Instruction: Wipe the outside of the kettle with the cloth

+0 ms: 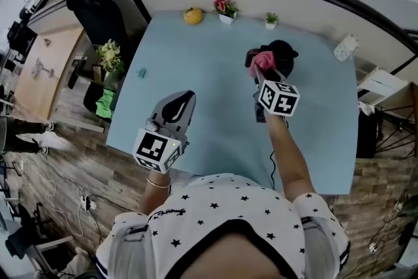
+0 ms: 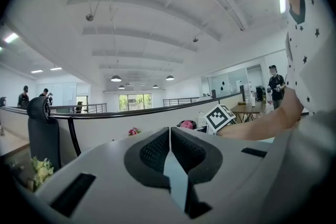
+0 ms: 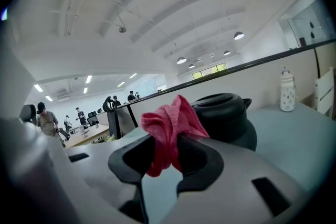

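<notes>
The squat black kettle (image 1: 284, 54) stands on the pale blue table (image 1: 209, 95) at about one o'clock from us. Its lid is on, so we cannot tell what it holds.

Nearest us, at seven o'clock, our left gripper (image 2: 169, 152) hangs idle, jaws pressed together on nothing. Our right gripper (image 3: 168, 160) pinches the crumpled pink cloth (image 3: 170, 123), bunched at the kettle's near side; we cannot tell whether it touches.

We judge the wipe goes best with light pressure, sweeping round the body with the bunch firmly clamped, perhaps steadying the kettle with the left.

At twelve o'clock on the far edge, a small white pot (image 1: 226, 19) holds pink flowers (image 1: 225, 6). A second white pot (image 1: 270, 25) holds a green sprig (image 1: 271, 17).
</notes>
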`<state>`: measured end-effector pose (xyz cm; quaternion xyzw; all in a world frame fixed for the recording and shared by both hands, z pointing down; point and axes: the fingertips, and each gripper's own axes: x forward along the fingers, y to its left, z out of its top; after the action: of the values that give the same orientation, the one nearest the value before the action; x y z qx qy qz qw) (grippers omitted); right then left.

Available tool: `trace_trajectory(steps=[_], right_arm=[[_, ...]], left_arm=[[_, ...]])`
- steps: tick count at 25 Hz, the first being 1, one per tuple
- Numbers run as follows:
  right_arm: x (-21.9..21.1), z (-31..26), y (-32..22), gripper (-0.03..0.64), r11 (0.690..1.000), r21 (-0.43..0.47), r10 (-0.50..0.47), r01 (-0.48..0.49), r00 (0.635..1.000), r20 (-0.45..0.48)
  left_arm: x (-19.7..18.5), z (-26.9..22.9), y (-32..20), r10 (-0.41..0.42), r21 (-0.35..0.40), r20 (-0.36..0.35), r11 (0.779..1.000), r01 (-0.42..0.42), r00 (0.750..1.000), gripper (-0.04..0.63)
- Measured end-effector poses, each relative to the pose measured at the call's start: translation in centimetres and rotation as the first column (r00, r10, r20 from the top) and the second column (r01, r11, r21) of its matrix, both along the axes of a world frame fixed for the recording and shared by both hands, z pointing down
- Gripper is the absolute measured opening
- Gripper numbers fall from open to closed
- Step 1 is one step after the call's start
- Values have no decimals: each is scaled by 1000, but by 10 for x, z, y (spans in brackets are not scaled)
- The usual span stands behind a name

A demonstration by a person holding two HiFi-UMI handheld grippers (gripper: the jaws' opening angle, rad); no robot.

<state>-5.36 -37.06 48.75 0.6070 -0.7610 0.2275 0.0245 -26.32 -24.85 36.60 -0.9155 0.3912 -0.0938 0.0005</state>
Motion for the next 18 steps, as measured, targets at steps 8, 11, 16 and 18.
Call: trace_trajectory(steps=[8, 11, 16, 18], right_arm=[[-6, 14, -1, 118, 1000, -13, 12, -13, 1000, -24], [-10, 21, -1, 118, 1000, -23, -4, 3, 999, -37], [-15, 33, 2, 118, 999, -48, -20, 18, 999, -48], [-19, 42, 1, 118, 997, -75, -24, 21, 999, -37]], left_arm=[[-9, -5, -18, 12, 14, 2, 1000, -12, 1000, 32], [-6, -4, -21, 22, 8, 3, 1000, -22, 1000, 32], [-5, 0, -21, 26, -2, 9, 1000, -26, 1000, 32], [-8, 0, -22, 17, -3, 10, 1000, -17, 1000, 32]])
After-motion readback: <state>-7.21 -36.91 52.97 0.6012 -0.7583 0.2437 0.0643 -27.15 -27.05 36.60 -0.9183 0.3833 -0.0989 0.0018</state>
